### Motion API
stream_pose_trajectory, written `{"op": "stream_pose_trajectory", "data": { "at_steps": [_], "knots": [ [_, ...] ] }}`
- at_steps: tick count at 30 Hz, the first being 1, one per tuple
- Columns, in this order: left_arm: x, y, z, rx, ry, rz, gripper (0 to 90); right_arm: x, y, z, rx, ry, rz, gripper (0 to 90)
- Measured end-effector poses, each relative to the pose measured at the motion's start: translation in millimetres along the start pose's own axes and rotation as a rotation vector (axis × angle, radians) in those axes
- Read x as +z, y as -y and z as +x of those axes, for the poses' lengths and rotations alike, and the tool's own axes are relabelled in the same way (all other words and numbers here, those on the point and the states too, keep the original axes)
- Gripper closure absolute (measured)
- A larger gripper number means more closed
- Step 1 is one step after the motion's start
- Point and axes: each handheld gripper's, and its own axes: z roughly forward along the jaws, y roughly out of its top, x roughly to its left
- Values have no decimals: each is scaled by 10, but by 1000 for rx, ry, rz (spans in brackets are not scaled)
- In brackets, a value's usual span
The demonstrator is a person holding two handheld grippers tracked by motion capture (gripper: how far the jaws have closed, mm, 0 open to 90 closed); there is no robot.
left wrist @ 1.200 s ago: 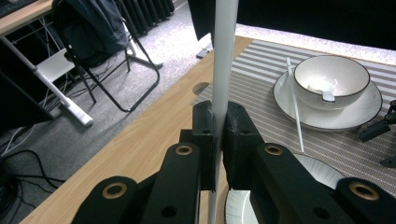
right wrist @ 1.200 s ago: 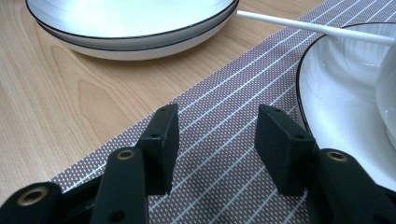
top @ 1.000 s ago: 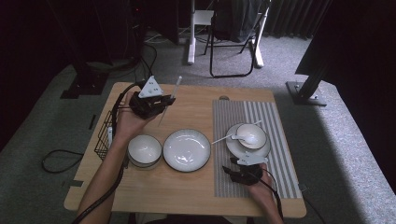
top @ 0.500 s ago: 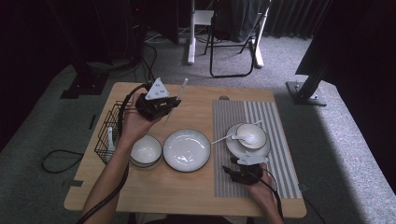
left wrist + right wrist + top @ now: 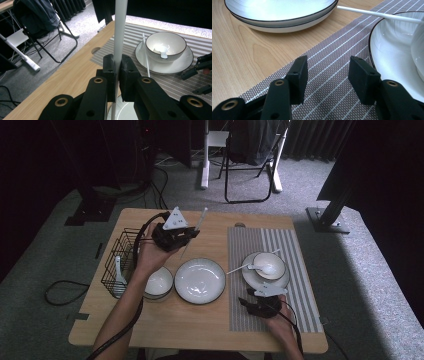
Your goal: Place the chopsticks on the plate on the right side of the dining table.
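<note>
Chopsticks: one white chopstick (image 5: 119, 37) is pinched tight in the left hand-held gripper (image 5: 186, 236) above the table (image 5: 210, 330), one (image 5: 238, 269) lies by the saucer (image 5: 252, 277). Two bowls, maybe. Right hand-held gripper (image 5: 327, 78) rests open, empty.

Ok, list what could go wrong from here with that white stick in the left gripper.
1. The left gripper clamps the white chopstick near its middle, so the long free ends could swing and tip in the grip.
2. Its lower end hangs above the large plate, so lowering it carelessly might knock the rim.
3. A second chopstick leans on the saucer under the bowl with the spoon; setting the held one beside it could roll it off the placemat.
</note>
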Motion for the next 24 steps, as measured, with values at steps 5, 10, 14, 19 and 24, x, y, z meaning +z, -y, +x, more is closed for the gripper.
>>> {"op": "stream_pose_trajectory", "data": {
  "at_steps": [5, 10, 14, 19, 24],
  "knots": [
    [48, -7, -38, 0, 14, -1, 850, 3, 0, 2, -1, -2, 0, 499],
    [91, -8, -68, -4, 25, -5, 850, 0, -1, 0, 1, -1, -1, 500],
    [127, -4, -88, -5, 33, -6, 850, -1, -1, -3, 5, 2, -3, 500],
    [167, -3, -115, -8, 47, -8, 850, -5, -2, -2, 8, 5, -4, 510],
    [196, -5, -140, -8, 55, -15, 850, -9, -6, 1, 9, 1, -12, 517]
  ]
}}
